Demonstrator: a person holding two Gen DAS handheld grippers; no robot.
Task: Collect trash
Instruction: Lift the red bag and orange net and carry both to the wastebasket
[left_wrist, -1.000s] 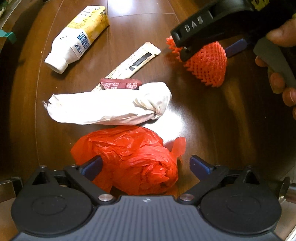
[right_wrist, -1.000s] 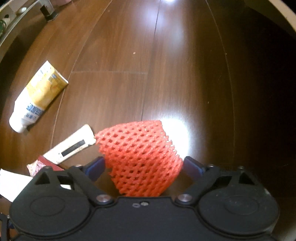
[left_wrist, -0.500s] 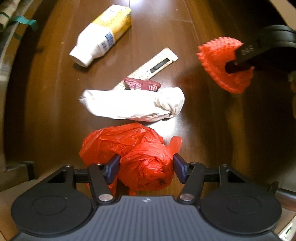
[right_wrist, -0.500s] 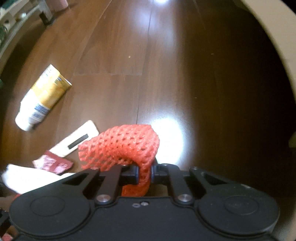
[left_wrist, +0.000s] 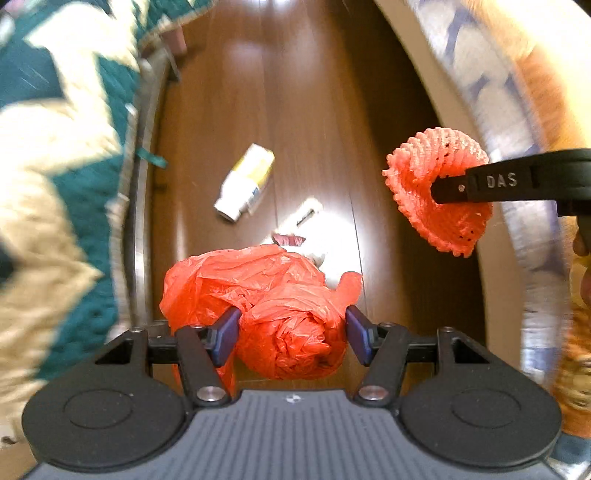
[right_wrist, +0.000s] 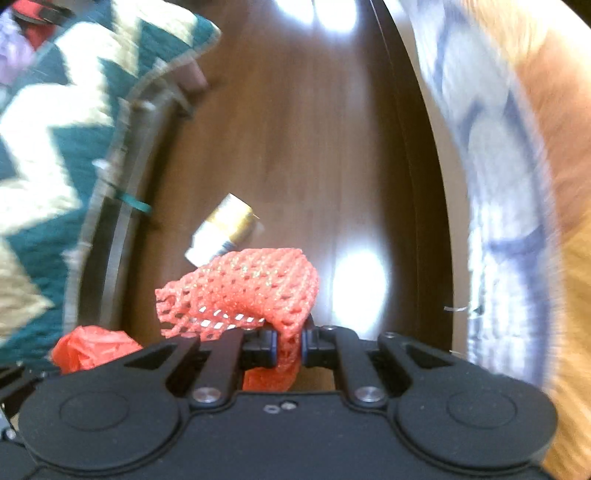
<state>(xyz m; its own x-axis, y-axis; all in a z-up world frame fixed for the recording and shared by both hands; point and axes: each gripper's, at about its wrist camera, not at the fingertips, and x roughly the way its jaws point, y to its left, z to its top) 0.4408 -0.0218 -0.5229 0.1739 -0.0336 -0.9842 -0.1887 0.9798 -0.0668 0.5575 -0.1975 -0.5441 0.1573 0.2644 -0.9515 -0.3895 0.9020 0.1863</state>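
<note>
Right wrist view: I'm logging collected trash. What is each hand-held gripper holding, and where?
Right hand-held gripper pinches the red foam net at its edge; the left grips the crumpled red plastic bag across its bunched middle.

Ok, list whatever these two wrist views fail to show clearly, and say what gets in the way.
- White crumpled paper wad, left wrist view: mostly hidden behind the held red plastic bag.
- Small dark-red wrapper, same view: too small to read, glare beside it.
- Yellow-and-white drink carton, right wrist view: label blurred, lower end behind the orange foam net sleeve.
- Patterned fabric at both views' edges: motion-blurred, cut off.
</note>
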